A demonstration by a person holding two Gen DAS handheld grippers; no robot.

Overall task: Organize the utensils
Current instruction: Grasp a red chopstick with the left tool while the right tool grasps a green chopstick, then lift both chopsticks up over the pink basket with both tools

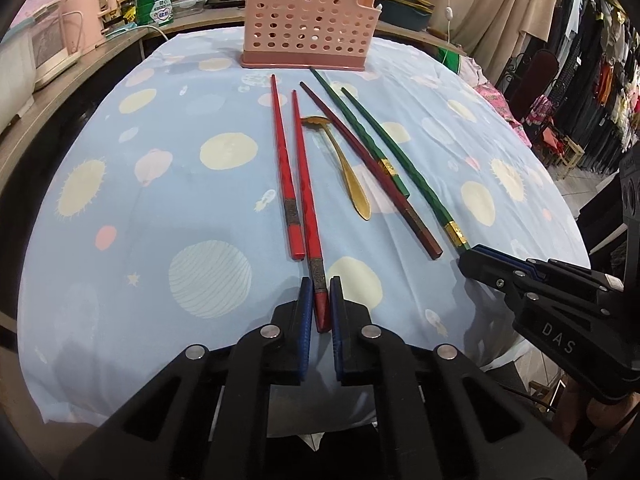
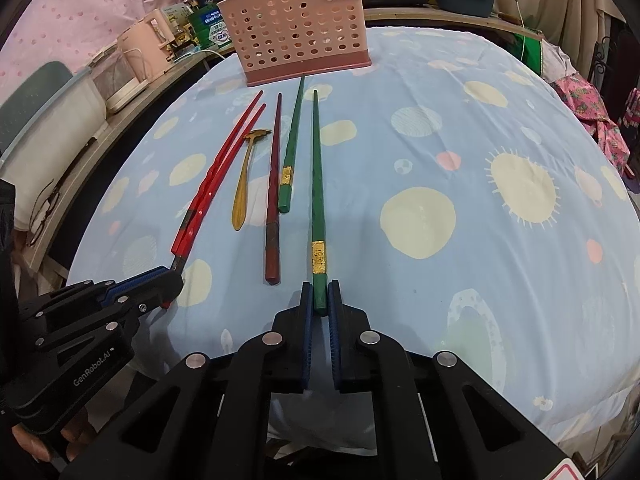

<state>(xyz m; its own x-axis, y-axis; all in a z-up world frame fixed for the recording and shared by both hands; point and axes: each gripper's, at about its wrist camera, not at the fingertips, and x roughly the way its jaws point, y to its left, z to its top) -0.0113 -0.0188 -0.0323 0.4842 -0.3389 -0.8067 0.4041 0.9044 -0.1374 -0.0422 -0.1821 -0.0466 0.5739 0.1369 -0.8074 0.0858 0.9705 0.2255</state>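
Close to us, the left gripper (image 1: 320, 304) is closed on the thick end of one red chopstick (image 1: 310, 216), with the blue pads squeezing it from both sides. The right gripper (image 2: 320, 300) is closed the same way on the thick end of one green chopstick (image 2: 317, 184). Both sticks lie flat on the blue tablecloth (image 1: 160, 200) with their thin tips pointing away, so this looks like the grabbing step, with one stick in each claw and nothing lifted yet. Just beside the held red stick lies the other red chopstick (image 1: 285, 176). A little farther out is a small gold spoon (image 1: 348, 168), then a dark red chopstick (image 1: 372, 172), and then the second green chopstick (image 1: 360, 128), which sits partly under or over the dark one; it is hard to tell which. At the far end of the table stands the pink utensil holder (image 1: 308, 28), full of round holes, and nothing can be seen inside it from here. Next, each claw probably needs to lift its stick, carry it over the others without bumping them, tip it upright, and drop it into the top of the holder.
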